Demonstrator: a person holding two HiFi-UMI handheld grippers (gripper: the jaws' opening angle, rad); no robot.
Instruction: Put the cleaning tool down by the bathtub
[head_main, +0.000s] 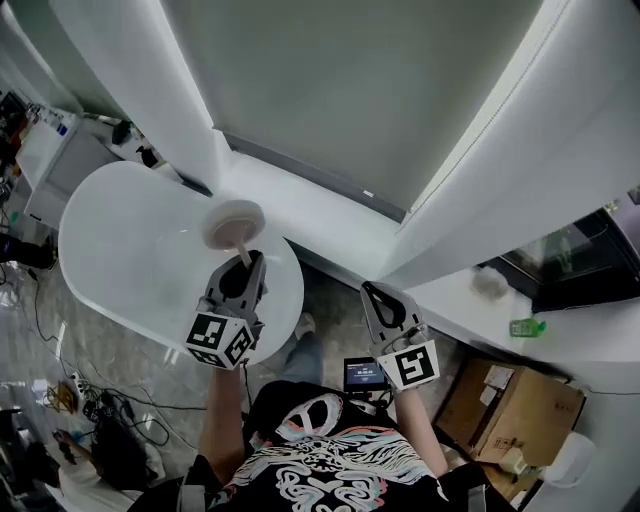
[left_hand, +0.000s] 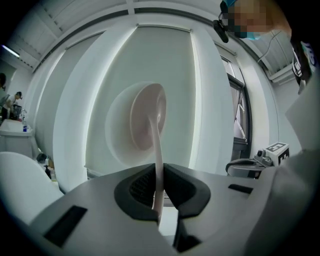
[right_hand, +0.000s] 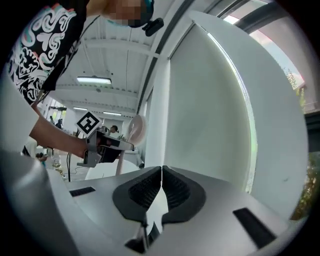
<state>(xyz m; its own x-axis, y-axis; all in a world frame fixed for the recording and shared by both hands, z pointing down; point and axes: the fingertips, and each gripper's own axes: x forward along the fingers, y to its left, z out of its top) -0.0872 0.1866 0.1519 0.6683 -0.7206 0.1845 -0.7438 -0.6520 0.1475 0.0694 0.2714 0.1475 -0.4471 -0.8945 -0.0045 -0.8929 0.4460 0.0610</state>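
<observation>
One thin handle is sitting pinched in the left gripper, so the cleaning tool may be slipping onto the bathtub; the right gripper is closed, empty.

Floor between the bathtub and the counter was the open lane, pretty much. Cables cluttered the floor left of the tub, a cardboard box sat beside the counter, curtains hung over the ledge.
</observation>
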